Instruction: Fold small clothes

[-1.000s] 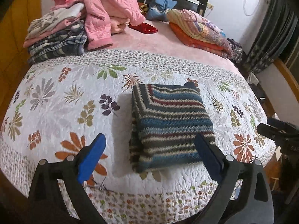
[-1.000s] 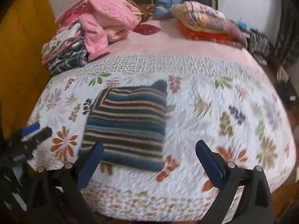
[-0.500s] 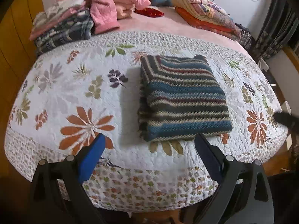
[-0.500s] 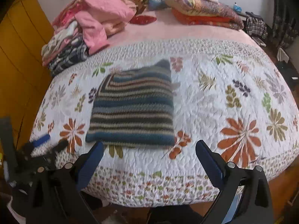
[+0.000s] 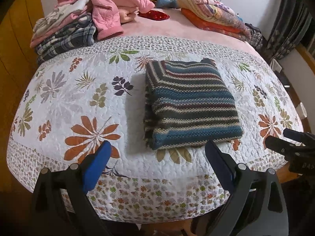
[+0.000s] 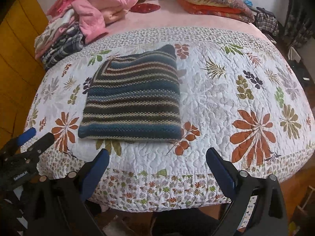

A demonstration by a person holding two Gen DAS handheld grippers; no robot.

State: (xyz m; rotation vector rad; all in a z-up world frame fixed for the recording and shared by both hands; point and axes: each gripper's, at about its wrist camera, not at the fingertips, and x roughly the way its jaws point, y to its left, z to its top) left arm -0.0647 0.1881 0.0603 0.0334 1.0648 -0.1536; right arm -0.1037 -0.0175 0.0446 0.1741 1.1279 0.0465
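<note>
Sweater: a striped knit sweater point(image 5: 189, 106) is lying folded into a thick rectangle at the centre of both frames, resting on the floral quilt point(image 5: 82, 106) near the bed's front edge.
Left gripper: the left gripper point(image 5: 157, 163) is hovering at the bottom of its own frame, its blue pads spread wide and gripping nothing, clear of the sweater's near edge.
Right gripper: the right gripper point(image 6: 157, 169) is hanging low in its frame, jaws equally wide and empty, apart from the garment; its black tip is also showing at the right edge of the left view.
Stage: judging by the tidy rectangle, this piece is looking finished and the fold is holding.
Risk, unfolding: the open layered edge on the sweater's left side is looking loose; a one-sided pinch there is likely to peel off only the top layer and spill the fold.
Risk, slipping: the sweater is sitting close to the quilt's front drop, so a nudge toward the camera could be sending it off the bed.
Risk, snagging: a pad dragging the quilt could be bunching fabric under the sweater.
Background: a pile of clothes point(image 5: 78, 23) is sitting upper left, folded blankets point(image 5: 212, 17) upper right.
Writing: small white lettering on the grippers' black bodies is showing at the frame edges, too blurred to read; no brand is legible.
</note>
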